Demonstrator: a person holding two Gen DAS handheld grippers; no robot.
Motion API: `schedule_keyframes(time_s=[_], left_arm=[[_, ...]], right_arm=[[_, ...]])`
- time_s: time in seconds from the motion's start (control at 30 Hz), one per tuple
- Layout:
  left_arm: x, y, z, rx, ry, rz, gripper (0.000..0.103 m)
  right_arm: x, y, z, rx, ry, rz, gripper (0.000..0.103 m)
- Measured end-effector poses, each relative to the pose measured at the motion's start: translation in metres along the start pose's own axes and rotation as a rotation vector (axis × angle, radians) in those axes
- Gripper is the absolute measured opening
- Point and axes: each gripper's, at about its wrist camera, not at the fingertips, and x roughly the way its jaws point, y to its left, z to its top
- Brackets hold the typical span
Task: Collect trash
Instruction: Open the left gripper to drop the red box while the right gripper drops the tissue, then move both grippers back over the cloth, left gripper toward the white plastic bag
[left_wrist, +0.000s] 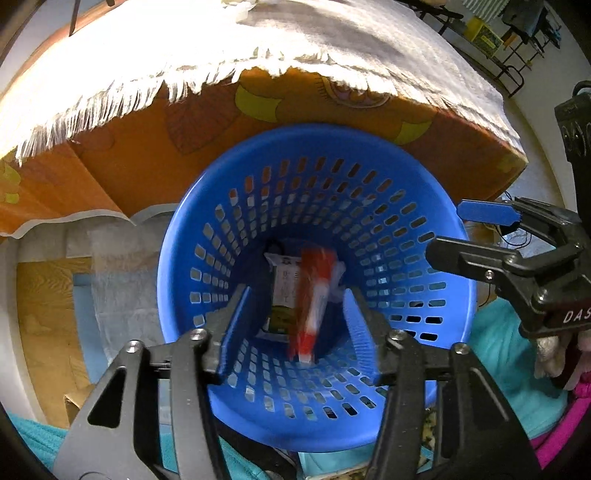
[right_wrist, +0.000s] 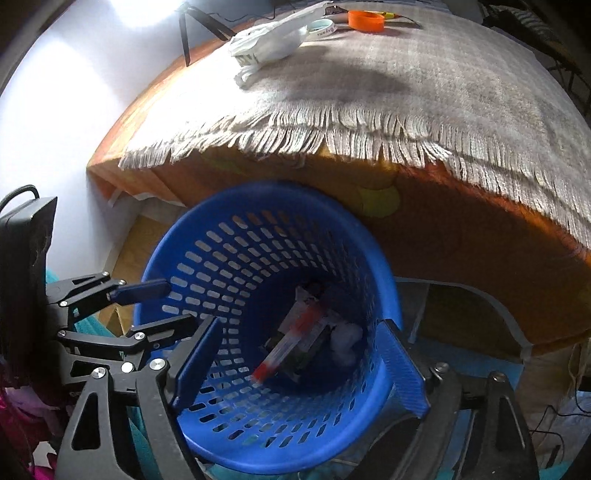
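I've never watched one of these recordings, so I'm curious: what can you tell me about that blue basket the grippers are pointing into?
The blue basket looks like moulded plastic: round, tapering toward the bottom, its wall pierced all round by rows of small slots under a smooth solid rim. It stands just in front of a table draped in orange cloth. Inside lie a printed packet, a crumpled white scrap and a red and white wrapper, blurred, perhaps still dropping. Both grippers hang open over its mouth; whether either touches the rim cannot be told.

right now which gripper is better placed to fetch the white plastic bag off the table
Right, marginally. Both grippers, left and right, hang open and empty over the blue perforated basket; only the right wrist view shows the white plastic bag.
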Motion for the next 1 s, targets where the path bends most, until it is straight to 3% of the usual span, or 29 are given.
schedule_keyframes(time_s=[0.37, 1.0], left_arm=[[0.002, 0.003, 0.001, -0.016, 0.003, 0.007, 0.062], [-0.008, 0.01, 0.019, -0.053, -0.015, -0.015, 0.062]], right_arm=[[0.003, 0.0, 0.005, 0.01, -0.002, -0.034, 0.094], [-0.013, -0.008, 0.022, 0.041, -0.048, -0.043, 0.094]])
